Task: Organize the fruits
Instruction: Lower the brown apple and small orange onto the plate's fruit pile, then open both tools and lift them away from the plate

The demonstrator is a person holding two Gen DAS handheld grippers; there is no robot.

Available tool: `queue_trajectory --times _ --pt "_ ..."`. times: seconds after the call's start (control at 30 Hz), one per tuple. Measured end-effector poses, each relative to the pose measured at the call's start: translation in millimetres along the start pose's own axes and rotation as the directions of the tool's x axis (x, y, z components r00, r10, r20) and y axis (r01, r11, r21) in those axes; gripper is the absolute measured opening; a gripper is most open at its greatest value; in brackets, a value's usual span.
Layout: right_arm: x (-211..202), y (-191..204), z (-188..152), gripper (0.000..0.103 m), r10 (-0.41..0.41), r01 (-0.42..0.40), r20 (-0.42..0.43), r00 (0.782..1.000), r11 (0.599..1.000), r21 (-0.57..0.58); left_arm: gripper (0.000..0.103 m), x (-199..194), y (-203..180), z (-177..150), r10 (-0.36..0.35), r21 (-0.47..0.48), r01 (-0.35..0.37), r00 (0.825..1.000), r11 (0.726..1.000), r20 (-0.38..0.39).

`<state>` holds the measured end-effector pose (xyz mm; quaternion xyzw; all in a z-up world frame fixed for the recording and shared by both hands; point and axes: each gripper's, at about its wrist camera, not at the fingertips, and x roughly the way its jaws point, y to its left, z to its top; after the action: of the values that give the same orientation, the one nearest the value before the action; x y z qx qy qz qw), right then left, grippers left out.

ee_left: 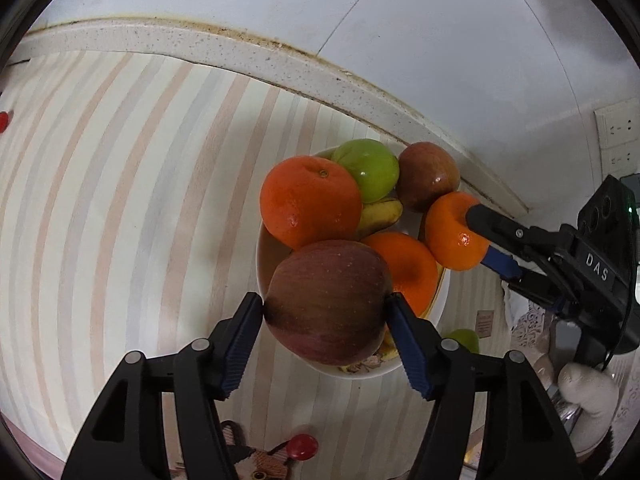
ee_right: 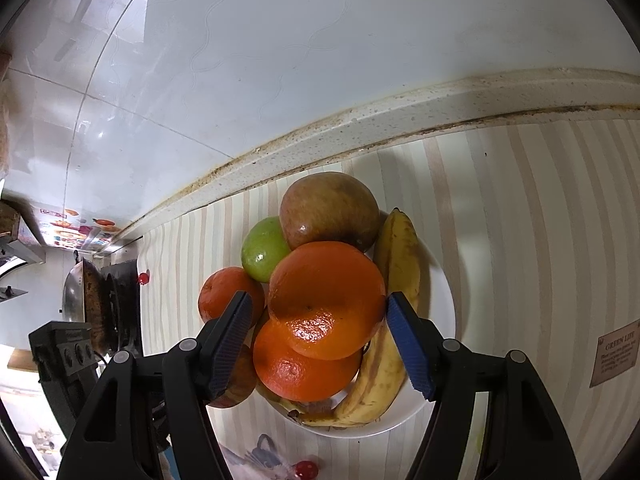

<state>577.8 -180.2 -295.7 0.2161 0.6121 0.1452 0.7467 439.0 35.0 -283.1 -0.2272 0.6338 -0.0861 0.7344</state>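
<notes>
Placing step: left tongs (ee_left: 325,306) bracket a red apple (ee_left: 328,300) atop the heaped white plate (ee_left: 266,256) on the worktop, pads at its sides. Right tongs (ee_right: 319,308) grip an orange (ee_right: 326,300) above the pile. Next: seat both fruits stably

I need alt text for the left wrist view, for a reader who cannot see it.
The left gripper has a red apple between its pads, over a white plate heaped with oranges, apples and bananas. At right, the right gripper holds an orange.
</notes>
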Motion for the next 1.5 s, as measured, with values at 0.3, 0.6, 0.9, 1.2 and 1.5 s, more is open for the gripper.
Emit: queue_trajectory --times 0.3,0.6,0.9,1.2,1.5 --pt "-1 -3 -3 0.073 0.012 -0.012 0.001 1.000 1.000 0.006 0.058 -9 -9 -9 0.032 0.045 -0.035 0.997 0.998 0.075" --pt "-5 -4 -3 0.073 0.017 -0.017 0.007 1.000 1.000 0.004 0.058 -28 -15 -3 -0.003 0.041 -0.001 0.994 0.999 0.112" --pt "-6 -7 -1 0.073 0.018 -0.018 0.008 1.000 1.000 0.002 0.058 -18 -38 47 -0.083 0.032 0.081 0.994 0.996 0.076" --pt "-5 -6 1 0.073 0.020 -0.020 -0.006 1.000 1.000 -0.014 0.059 25 -44 70 -0.124 -0.004 0.124 0.988 0.992 -0.094" --pt "-4 -7 2 0.073 0.030 -0.030 -0.008 1.000 0.999 -0.014 0.060 27 -46 73 -0.094 -0.054 0.087 0.985 0.995 -0.144"
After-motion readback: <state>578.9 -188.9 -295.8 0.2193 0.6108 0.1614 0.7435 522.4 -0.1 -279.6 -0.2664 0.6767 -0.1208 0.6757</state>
